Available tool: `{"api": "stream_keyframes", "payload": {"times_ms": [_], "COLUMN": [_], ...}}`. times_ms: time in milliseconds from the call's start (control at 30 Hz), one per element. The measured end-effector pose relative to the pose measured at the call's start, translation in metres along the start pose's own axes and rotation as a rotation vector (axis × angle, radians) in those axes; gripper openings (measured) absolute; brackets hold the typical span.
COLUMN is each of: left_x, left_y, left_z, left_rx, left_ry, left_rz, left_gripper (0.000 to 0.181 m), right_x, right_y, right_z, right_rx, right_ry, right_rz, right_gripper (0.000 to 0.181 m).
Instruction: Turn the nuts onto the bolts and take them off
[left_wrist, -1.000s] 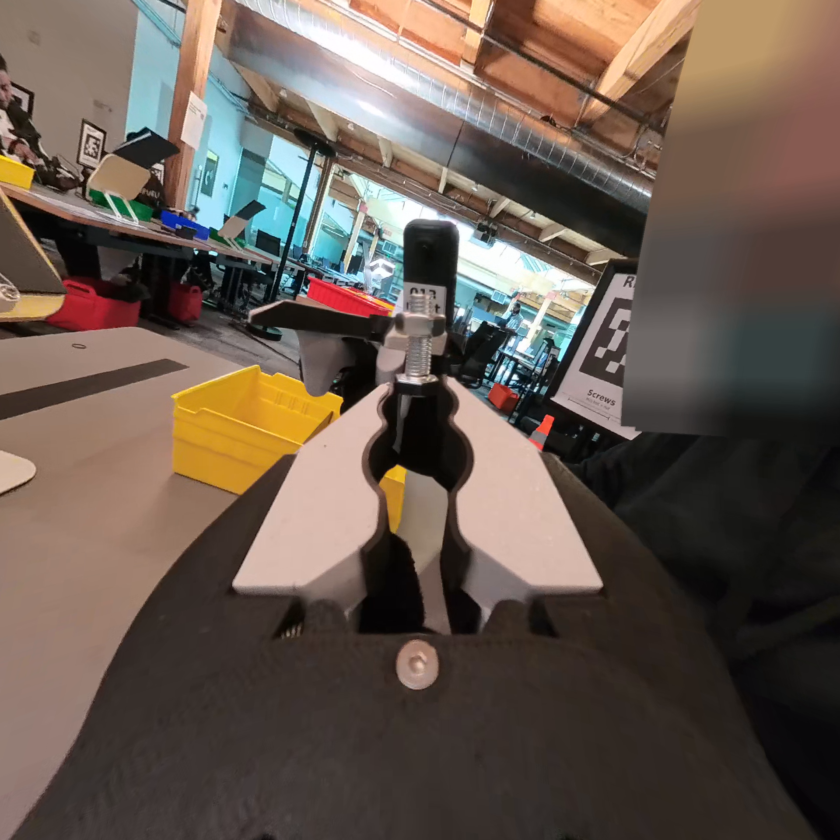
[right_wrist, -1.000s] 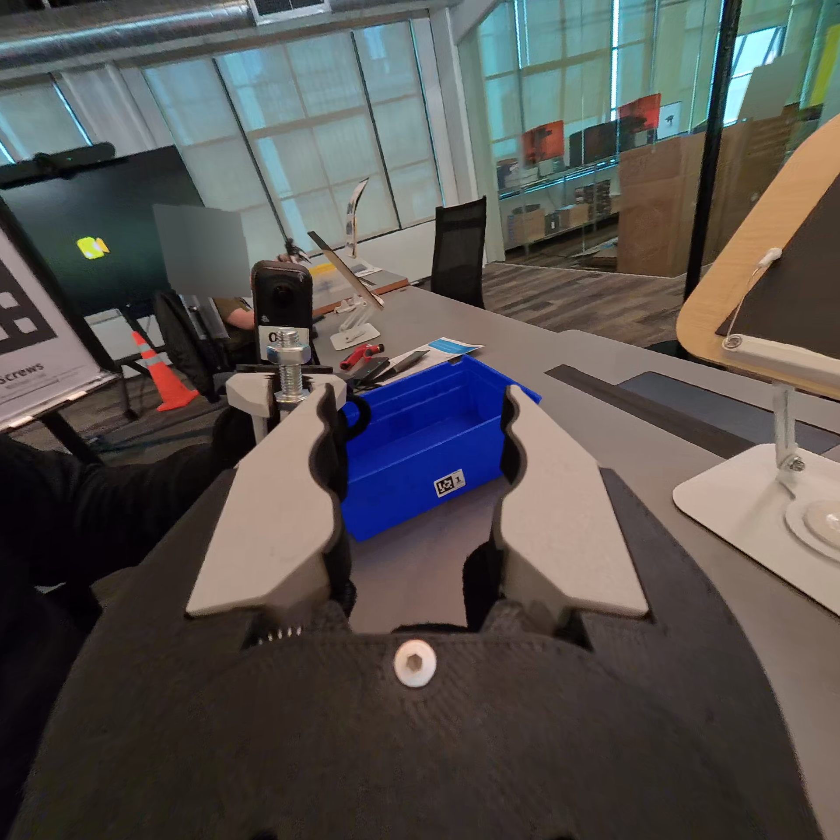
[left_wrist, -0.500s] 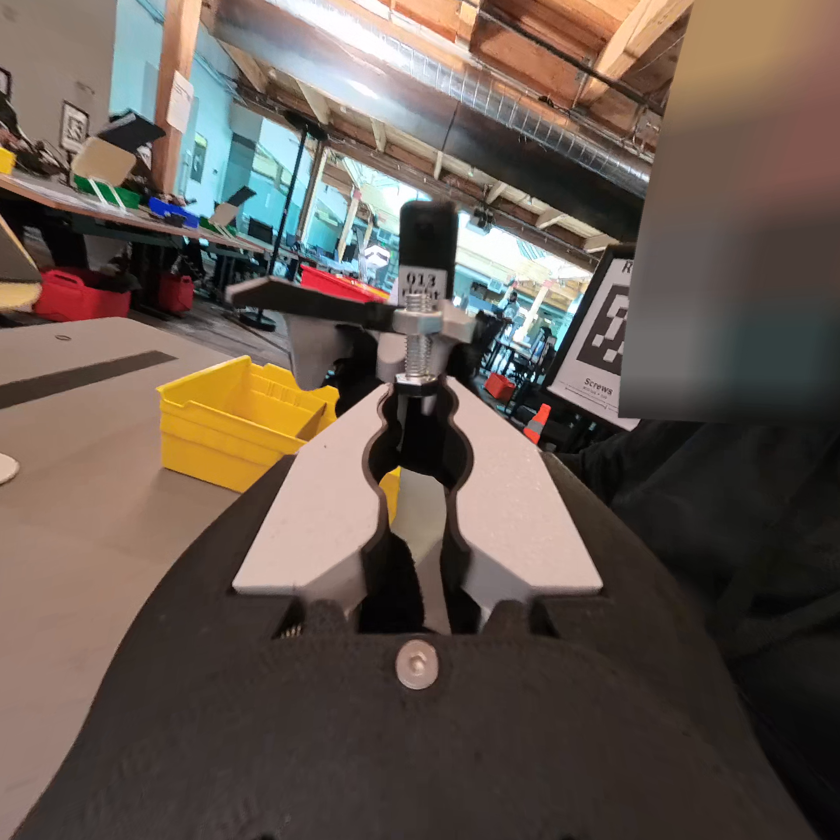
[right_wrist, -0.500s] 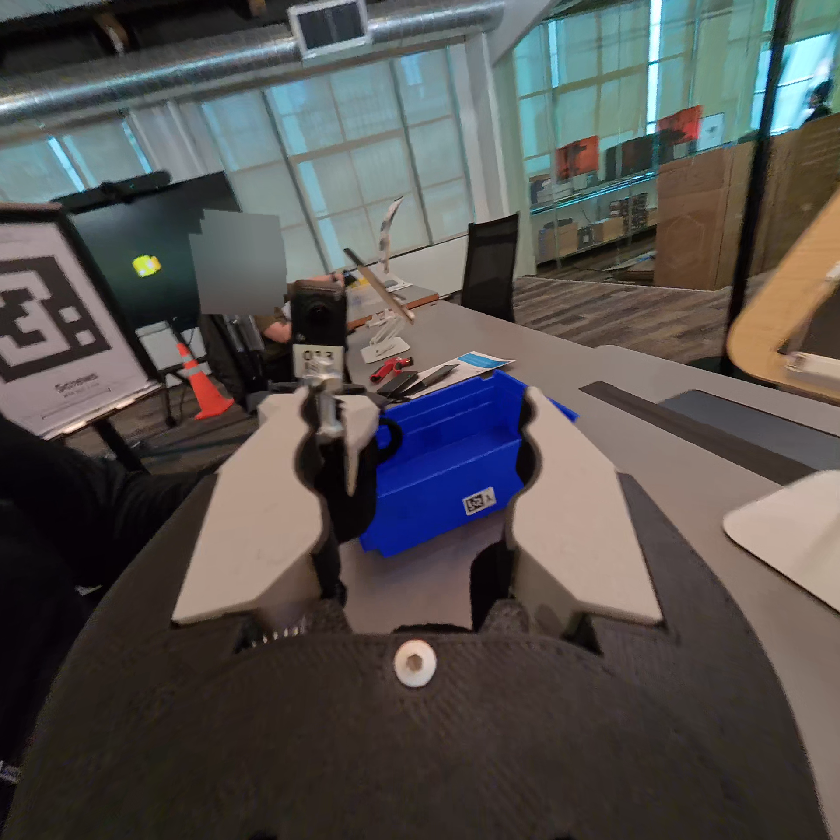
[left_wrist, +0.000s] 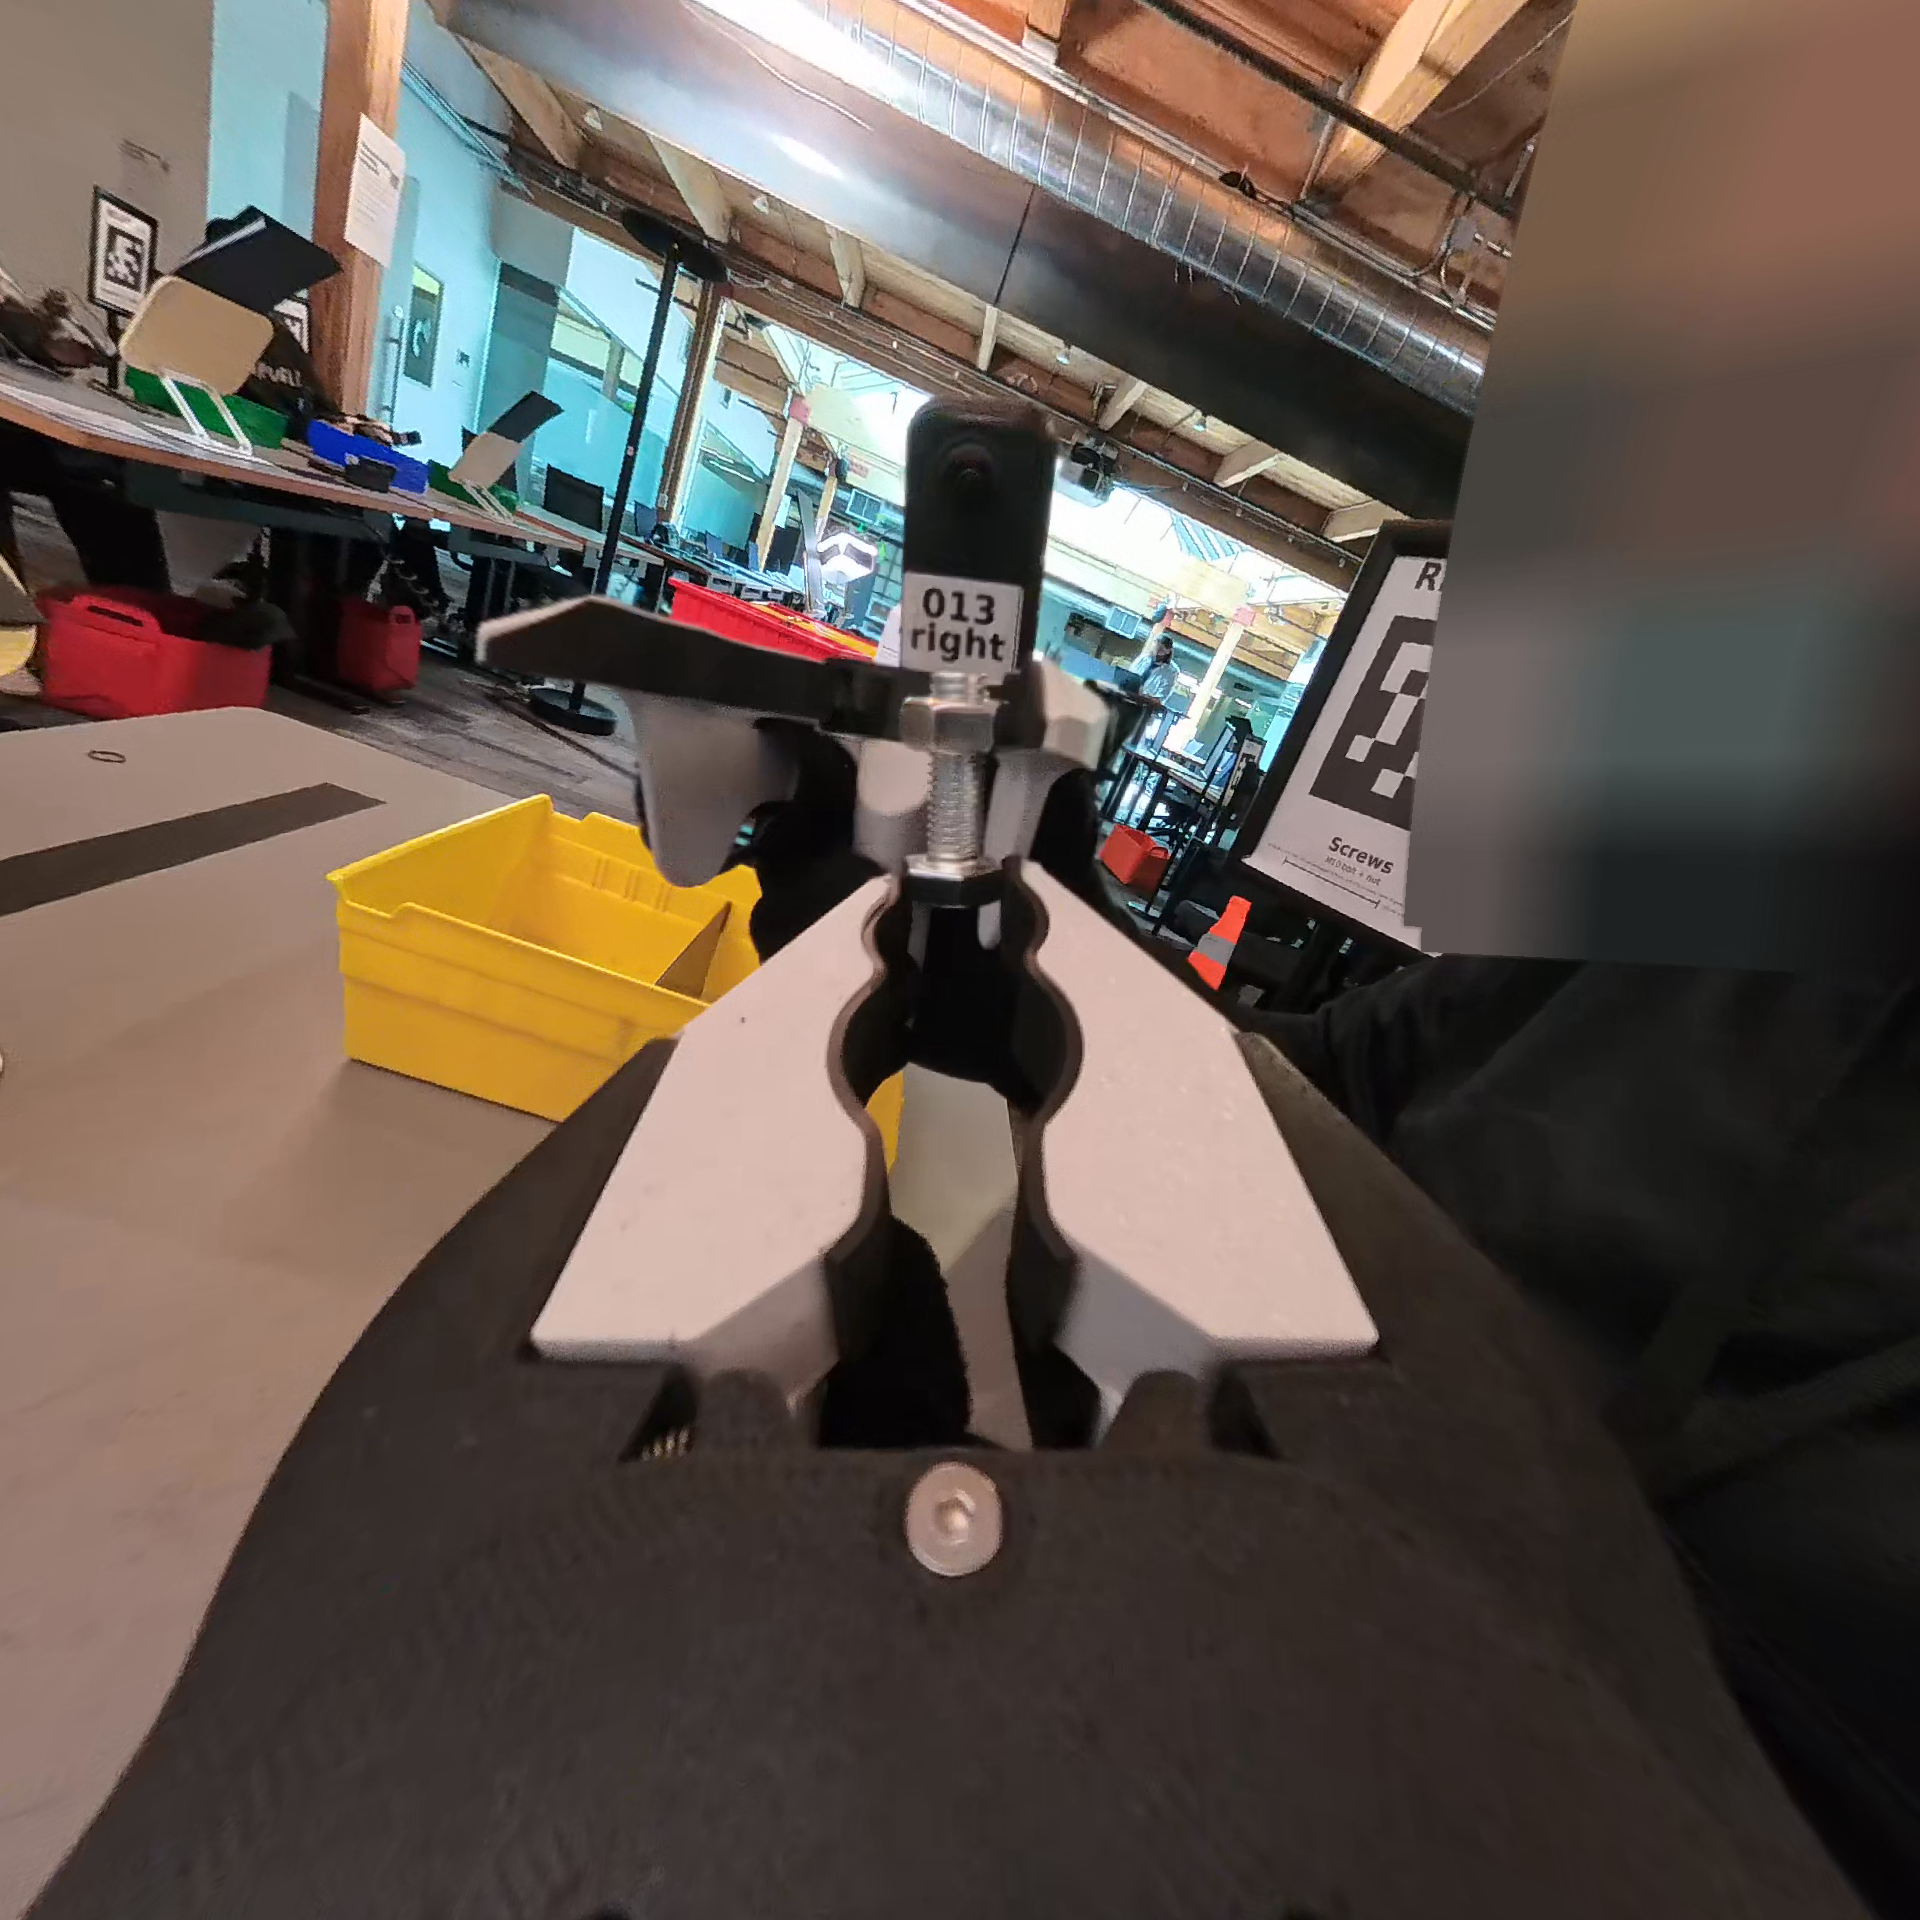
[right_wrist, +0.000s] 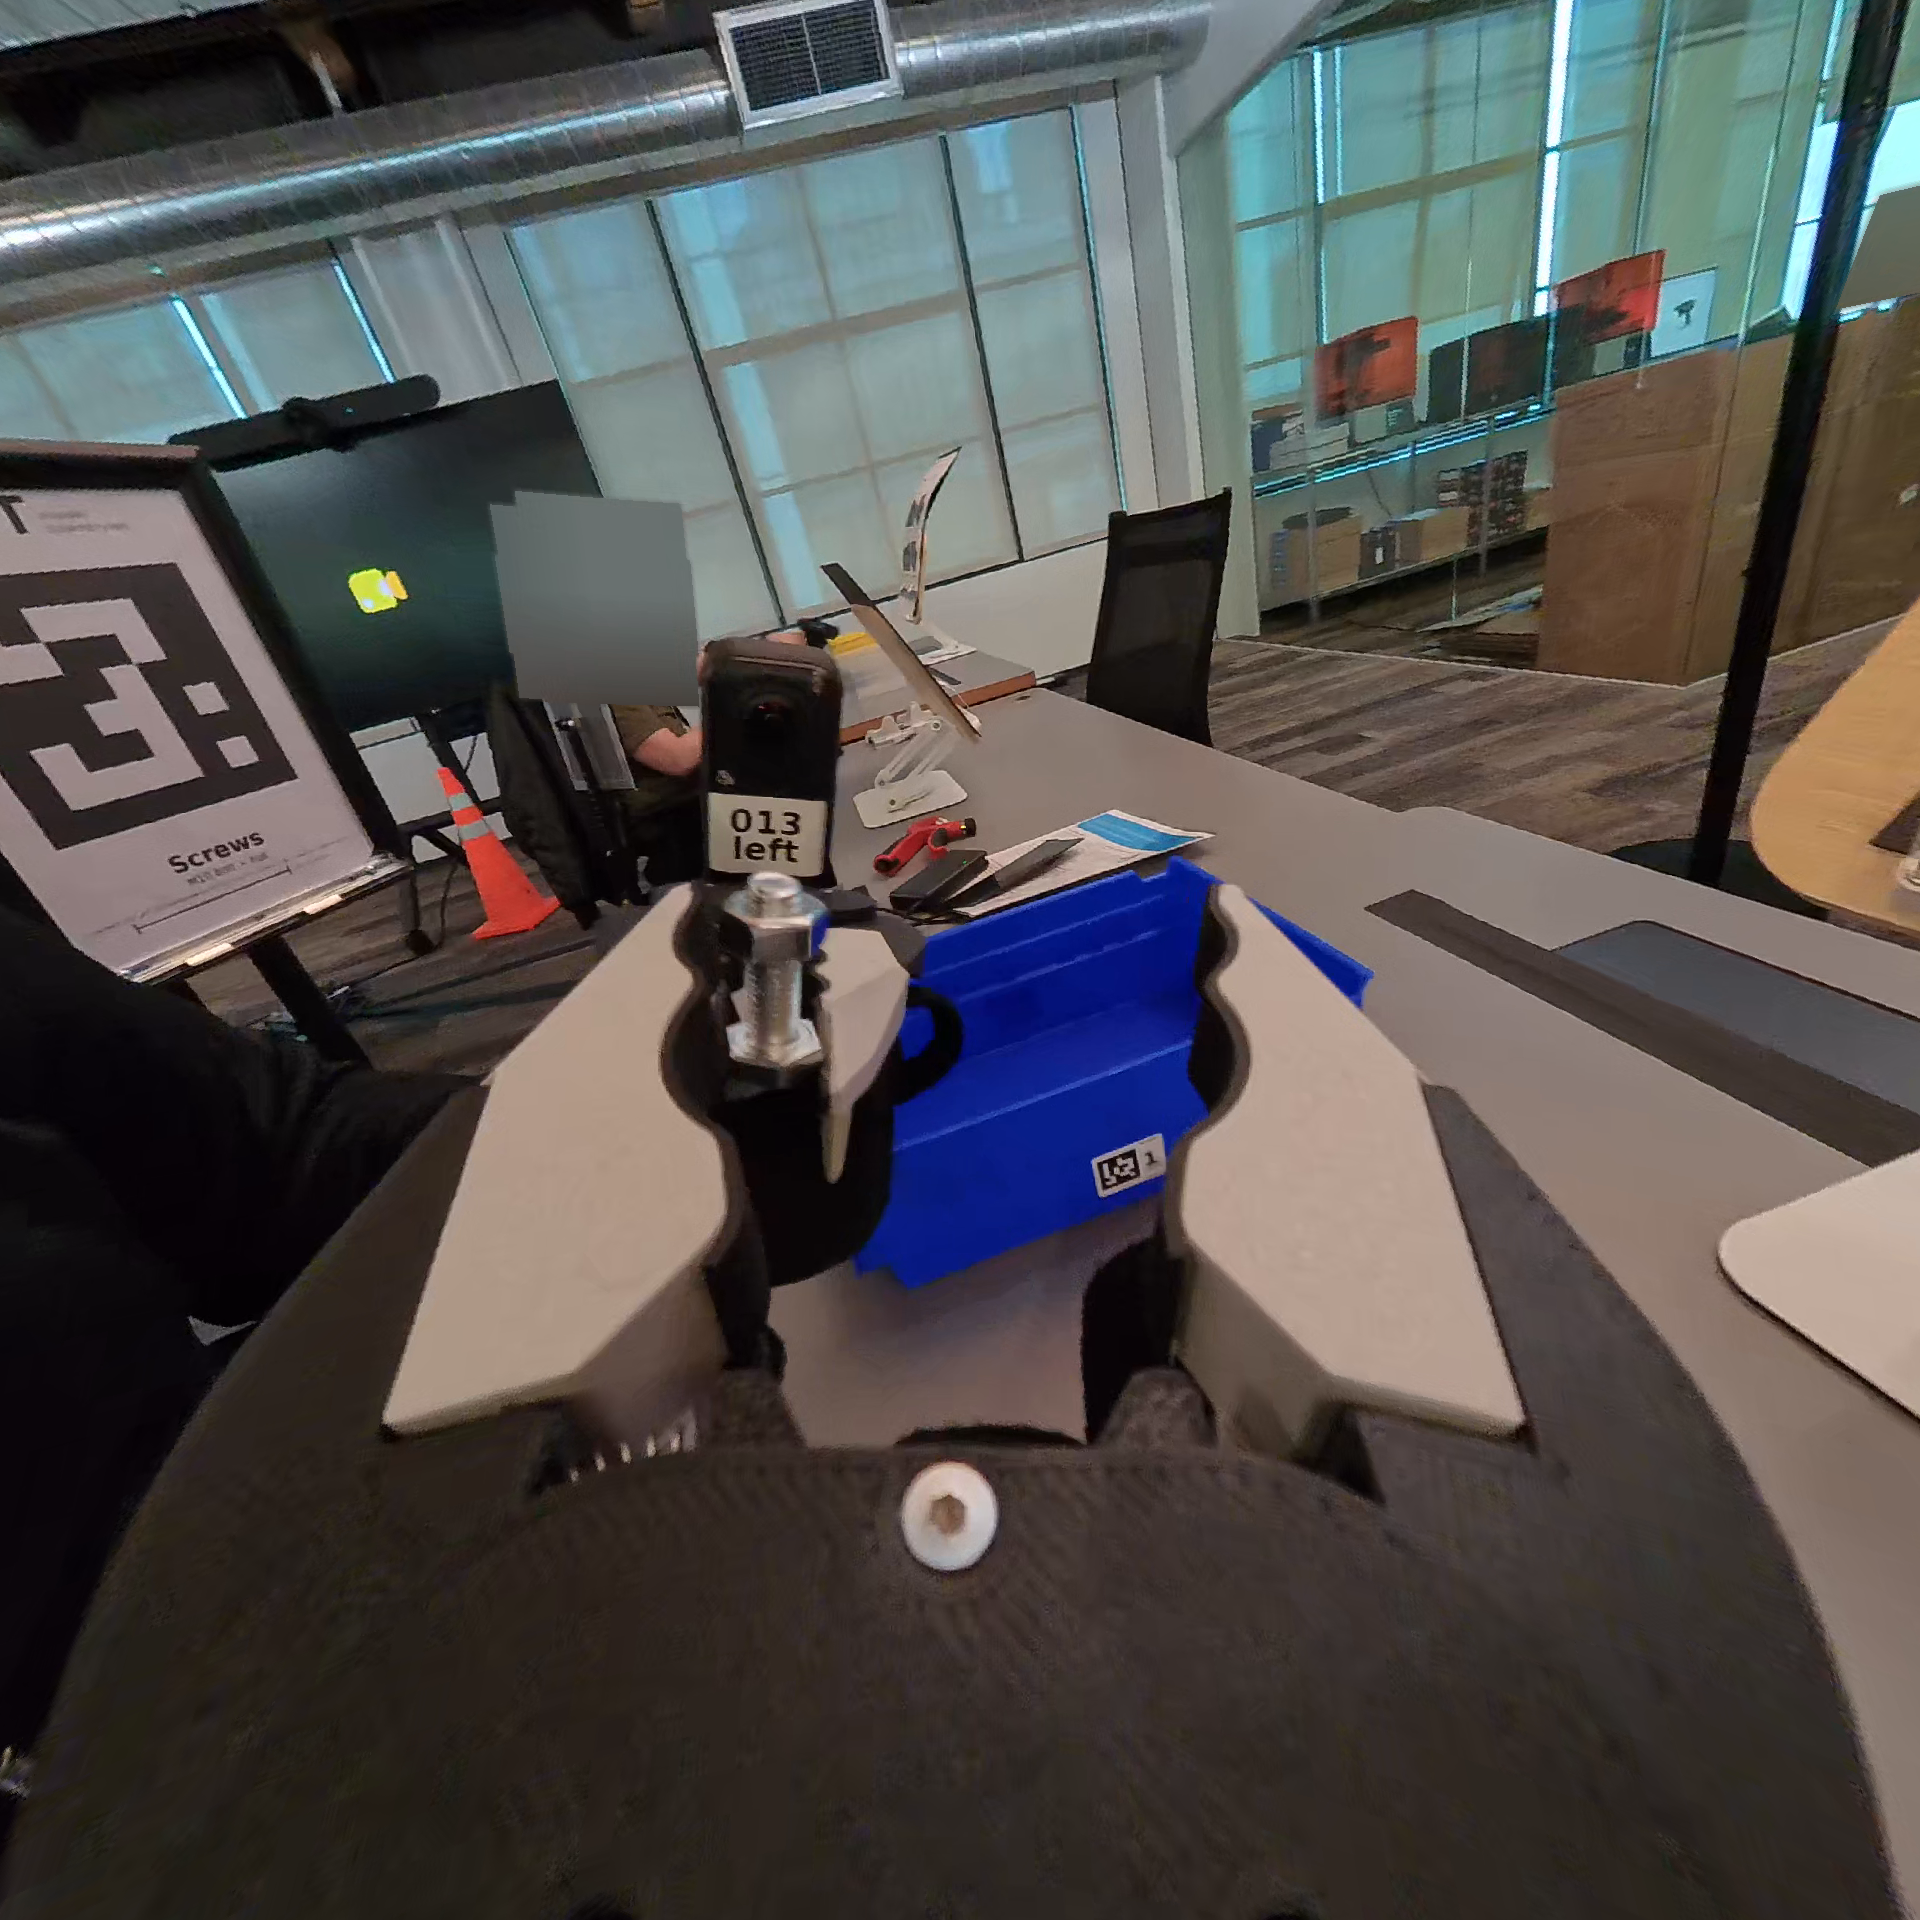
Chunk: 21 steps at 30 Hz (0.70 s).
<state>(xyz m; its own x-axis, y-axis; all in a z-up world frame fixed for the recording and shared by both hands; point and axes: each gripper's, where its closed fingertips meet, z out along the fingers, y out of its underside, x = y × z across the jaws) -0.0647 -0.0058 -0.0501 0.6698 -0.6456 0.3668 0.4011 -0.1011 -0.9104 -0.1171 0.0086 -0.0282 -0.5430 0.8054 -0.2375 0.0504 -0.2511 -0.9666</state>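
One bolt (left_wrist: 954, 792) stands upright between the two tools, its hex head clenched at the tip of the left gripper (left_wrist: 951, 894), whose jaws are drawn nearly together around it. One nut (left_wrist: 948, 719) sits high on the threads, near the bolt's free end. In the right wrist view the same bolt (right_wrist: 771, 987) and nut (right_wrist: 771, 928) lie just inside the left-hand finger of the right gripper (right_wrist: 951, 971), whose jaws are spread wide; the far finger stands well apart from the nut, with open space between. Whether the near finger touches the nut cannot be told.

Beyond the open jaws of the right gripper, partly hidden by the left tool's body, sits one blue bin (right_wrist: 1060, 1049) on the grey table (right_wrist: 1558, 1122). Past it lie a red-handled tool (right_wrist: 920, 840), a dark flat device and some papers. Left of the left gripper's jaws sits one yellow bin (left_wrist: 520, 956), its right corner masked by the gripper's finger. Each tool carries one black camera with a white label; the one on the right tool (left_wrist: 975, 520) rises directly behind the bolt. One sign board with a black-and-white marker (right_wrist: 135, 727) stands to the left of the right gripper's jaws, and one orange cone (right_wrist: 488, 862) beside it
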Motion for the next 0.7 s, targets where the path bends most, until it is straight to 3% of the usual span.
{"api": "stream_keyframes", "payload": {"times_ms": [67,133,233,500,633,667,700], "left_x": [-0.001,0.002,0.001,0.0,0.004,0.006,0.009], "left_y": [-0.004,-0.013,-0.017,-0.006,-0.009,-0.013,-0.017], "left_z": [-0.002,-0.007,-0.009,-0.002,-0.002,-0.003,-0.005], "left_rx": [0.009,0.047,0.041,0.014,0.018,0.032,0.046], "left_ry": [-0.015,-0.003,-0.02,-0.023,-0.032,-0.022,-0.012], "left_rz": [0.012,0.025,0.037,0.009,0.043,0.053,0.058], "left_gripper": [0.015,0.015,0.015,0.015,0.015,0.015,0.015], "right_x": [0.01,0.028,0.045,-0.003,0.007,0.015,0.026], "right_y": [-0.002,-0.007,-0.017,-0.012,-0.01,-0.011,-0.011], "right_z": [-0.008,-0.024,-0.043,-0.007,-0.009,-0.016,-0.024], "right_rx": [0.011,0.04,0.1,0.048,0.042,0.047,0.05], "right_ry": [0.027,0.088,0.118,-0.012,0.017,0.046,0.091], "right_rz": [0.013,0.036,0.097,0.02,0.049,0.053,0.047], "right_gripper": [0.099,0.083,0.084,0.09,0.096,0.079,0.077]}}
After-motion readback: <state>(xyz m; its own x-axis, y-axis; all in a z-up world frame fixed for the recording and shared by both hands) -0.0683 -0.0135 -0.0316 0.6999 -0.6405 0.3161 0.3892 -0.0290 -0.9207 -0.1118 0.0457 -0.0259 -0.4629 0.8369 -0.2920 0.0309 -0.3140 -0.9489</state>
